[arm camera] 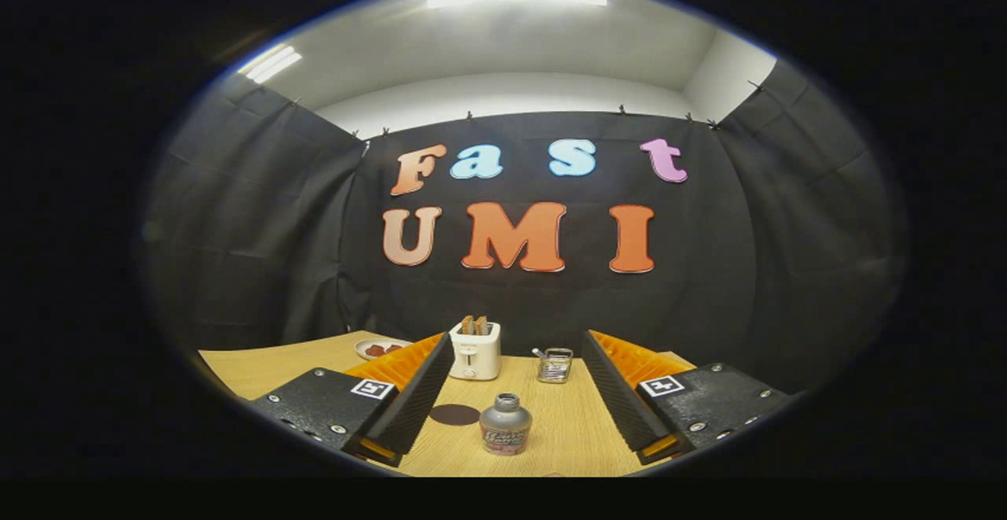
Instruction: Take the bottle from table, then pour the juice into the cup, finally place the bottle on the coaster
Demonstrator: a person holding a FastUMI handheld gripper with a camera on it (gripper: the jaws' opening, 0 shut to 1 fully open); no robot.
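Wooden table, one bottle, tool open

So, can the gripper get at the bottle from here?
Probably yes: the gripper is open, and the bottle stands upright between its fingers with bare table around it; the coaster lies flat beside it.

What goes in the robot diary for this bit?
stage: reaching | gripper: open, empty | bottle: upright between fingers | coaster: bare

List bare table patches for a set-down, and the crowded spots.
Free: table between the plate and the near edge; strip between bottle and glass cup. Crowded: bottle and coaster between the open tool's fingers; toaster and cup beyond.
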